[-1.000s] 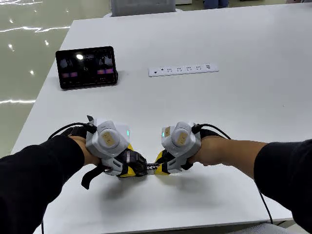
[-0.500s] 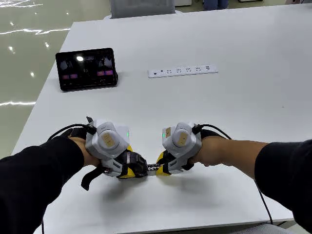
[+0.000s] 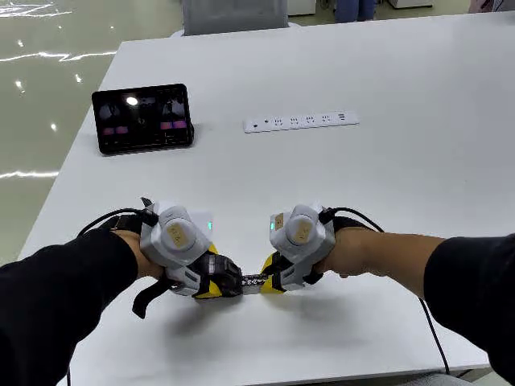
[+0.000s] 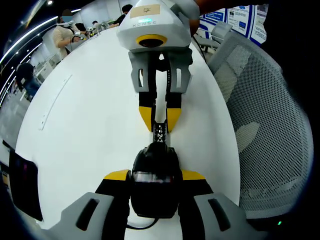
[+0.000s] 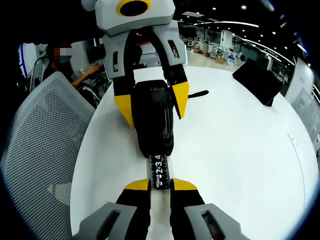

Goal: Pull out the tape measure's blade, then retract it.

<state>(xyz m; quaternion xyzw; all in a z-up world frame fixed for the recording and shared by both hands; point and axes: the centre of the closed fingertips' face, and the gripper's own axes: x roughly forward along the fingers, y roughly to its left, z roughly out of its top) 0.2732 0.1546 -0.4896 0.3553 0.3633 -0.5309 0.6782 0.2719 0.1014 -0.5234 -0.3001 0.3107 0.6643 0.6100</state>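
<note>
Low centre of frame, over the surface (image 3: 362, 185): left tool (image 3: 212, 278) clamped on the tape measure (image 3: 228, 273) body, likely to anchor it. Right tool (image 3: 270, 278) pinches the blade (image 3: 253, 279) tip, a short length out.

The tape measure (image 3: 224, 275) lies near the bench's (image 3: 402, 161) front edge. Behind it, a tablet (image 3: 143, 117) lies left of a power strip (image 3: 301, 121).

Bright even overhead light, glare streaks on glossy floor (image 3: 48, 56), soft shadows, fisheye-warped edges
</note>
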